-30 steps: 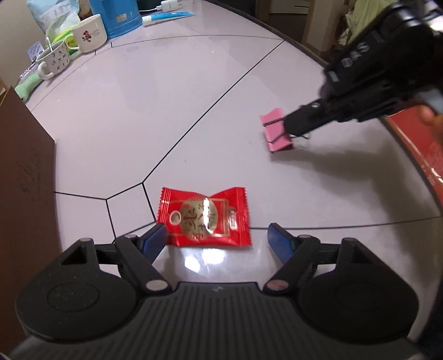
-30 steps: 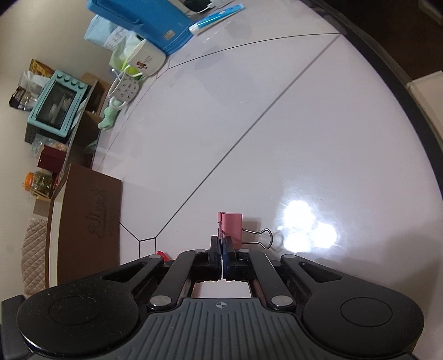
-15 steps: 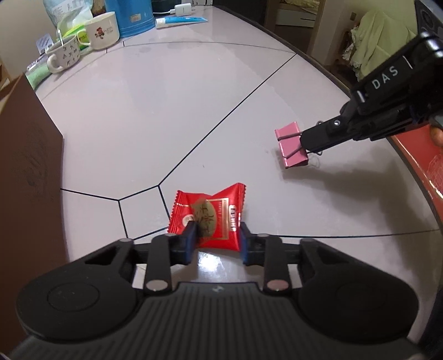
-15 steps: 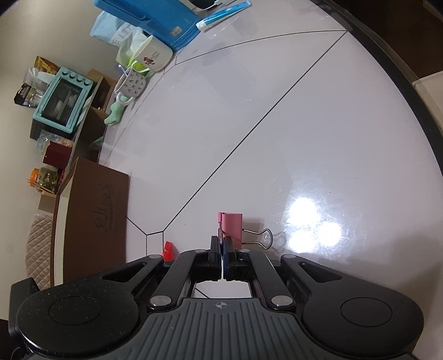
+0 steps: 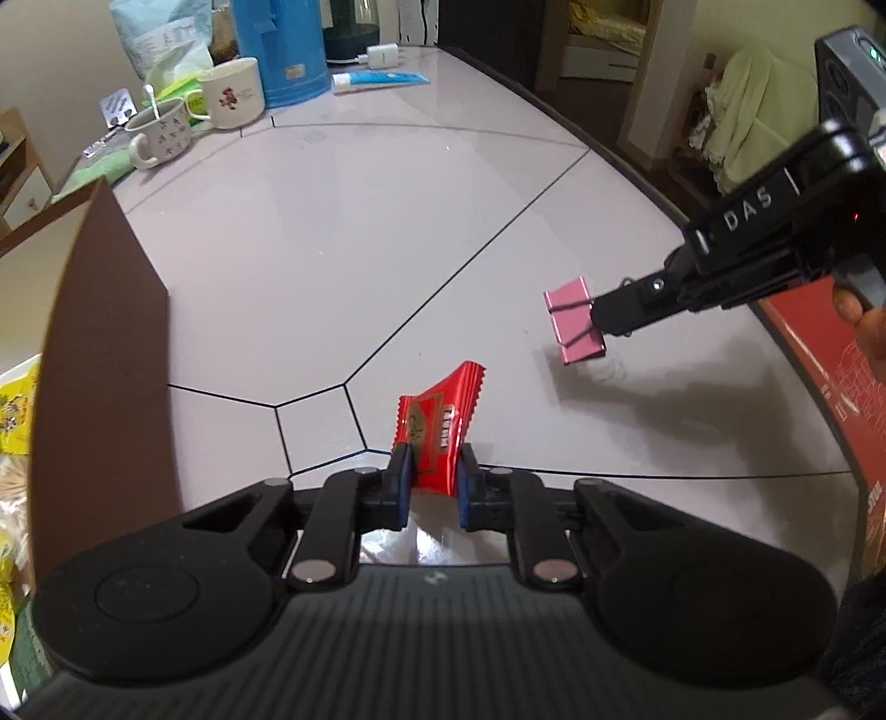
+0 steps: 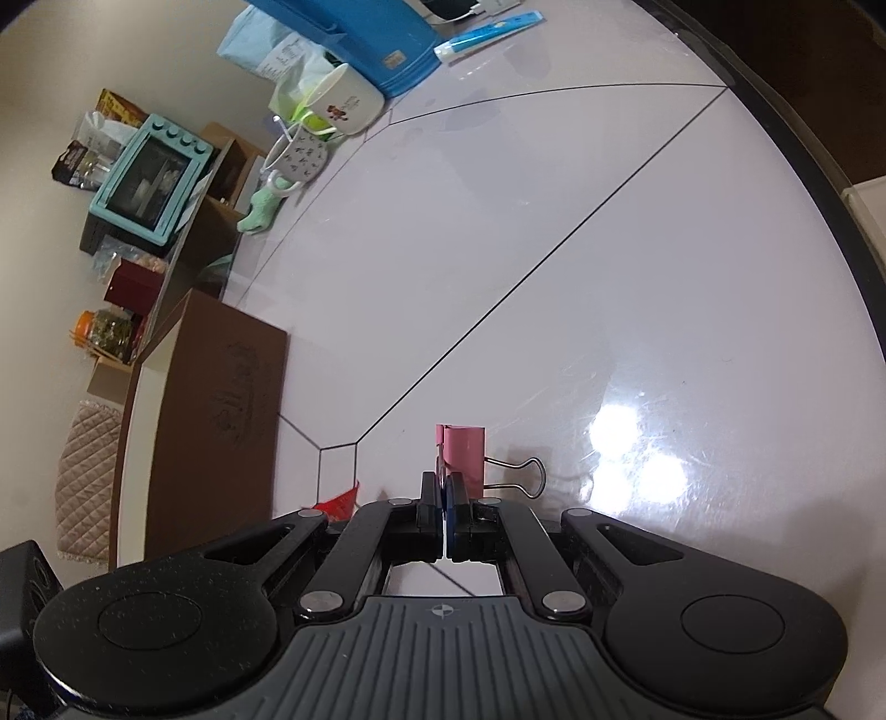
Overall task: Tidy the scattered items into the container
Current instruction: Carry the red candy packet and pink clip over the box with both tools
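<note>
My left gripper (image 5: 433,481) is shut on a red candy packet (image 5: 440,422) and holds it tilted above the pale table. My right gripper (image 6: 444,493) is shut on a wire handle of a pink binder clip (image 6: 464,451), lifted just above the table; the clip (image 5: 575,318) and the right gripper (image 5: 601,321) also show at the right of the left wrist view. A brown cardboard box (image 5: 105,354) stands at the left, its wall close to my left gripper; it also shows in the right wrist view (image 6: 216,399). A corner of the red packet (image 6: 340,503) shows there too.
Two mugs (image 5: 191,113), a blue jug (image 5: 279,50) and a toothpaste tube (image 5: 379,80) stand at the table's far end. A red tray or box edge (image 5: 819,376) lies at the right. Yellow snack bags (image 5: 11,410) sit left of the brown box.
My left gripper closed on the red candy packet and lifted it off the table, tilting it. My right gripper has raised the pink clip slightly.
</note>
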A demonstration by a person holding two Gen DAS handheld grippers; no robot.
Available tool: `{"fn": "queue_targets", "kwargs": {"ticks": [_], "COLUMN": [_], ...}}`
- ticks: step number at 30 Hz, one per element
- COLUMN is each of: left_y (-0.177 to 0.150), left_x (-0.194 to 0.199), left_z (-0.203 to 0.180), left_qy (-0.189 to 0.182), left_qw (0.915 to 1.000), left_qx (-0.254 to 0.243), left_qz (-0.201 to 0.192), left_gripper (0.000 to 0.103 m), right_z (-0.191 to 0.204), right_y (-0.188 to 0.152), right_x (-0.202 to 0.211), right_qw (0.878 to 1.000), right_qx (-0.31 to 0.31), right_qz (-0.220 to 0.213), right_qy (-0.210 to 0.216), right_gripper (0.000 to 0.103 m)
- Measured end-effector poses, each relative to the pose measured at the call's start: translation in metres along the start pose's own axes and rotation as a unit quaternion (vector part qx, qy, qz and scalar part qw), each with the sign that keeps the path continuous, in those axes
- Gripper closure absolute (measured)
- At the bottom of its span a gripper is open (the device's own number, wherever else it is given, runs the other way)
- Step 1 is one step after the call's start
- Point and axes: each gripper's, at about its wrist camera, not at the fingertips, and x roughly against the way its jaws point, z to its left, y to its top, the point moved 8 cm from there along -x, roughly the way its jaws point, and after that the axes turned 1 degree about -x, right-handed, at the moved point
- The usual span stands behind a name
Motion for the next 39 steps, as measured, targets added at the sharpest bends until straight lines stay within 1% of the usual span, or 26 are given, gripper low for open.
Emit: {"fn": "queue_targets", "kwargs": {"ticks": [4,11,17,20,26,30,37,39], "left_y": [0.002,0.009,0.003,-0.003,-0.016,-0.026,-0.042,-0.044], "left_x": [0.024,0.078,0.13,0.155,0.176,0.189,0.211,0.209], "left_z": [0.001,0.003,0.016,0.029,0.061,0.084,0.122,0.137], "left_qy": [0.002,0.011,0.036,0.056,0.079,0.092,0.115,0.112], "left_qw": [0.9998,0.9972,0.9926,0.9896,0.9877,0.9866,0.9842,0.9853], "left_qx": [0.008,0.027,0.052,0.065,0.072,0.075,0.081,0.078], "left_qz": [-0.019,-0.068,-0.104,-0.116,-0.114,-0.112,-0.108,-0.103], "left_gripper": [0.091,0.091,0.091,0.091,0.091,0.091,0.091,0.091], "right_z": [0.009,0.033,0.069,0.091,0.141,0.172,0.228,0.246], "right_y": [-0.005,-0.013,-0.021,-0.025,-0.037,-0.044,-0.054,-0.057], "right_x": [0.007,0.022,0.033,0.035,0.03,0.02,-0.004,-0.014], "right_qw": [1.0,0.999,0.995,0.992,0.983,0.977,0.966,0.962], "right_qx": [0.013,0.042,0.083,0.105,0.15,0.174,0.219,0.238], "right_qz": [-0.002,-0.013,-0.018,-0.016,-0.006,0.003,0.009,0.011], "right_qy": [0.007,0.023,0.049,0.067,0.108,0.125,0.135,0.132], "right_gripper": [0.103,0.103,0.103,0.103,0.103,0.103,0.103,0.103]}}
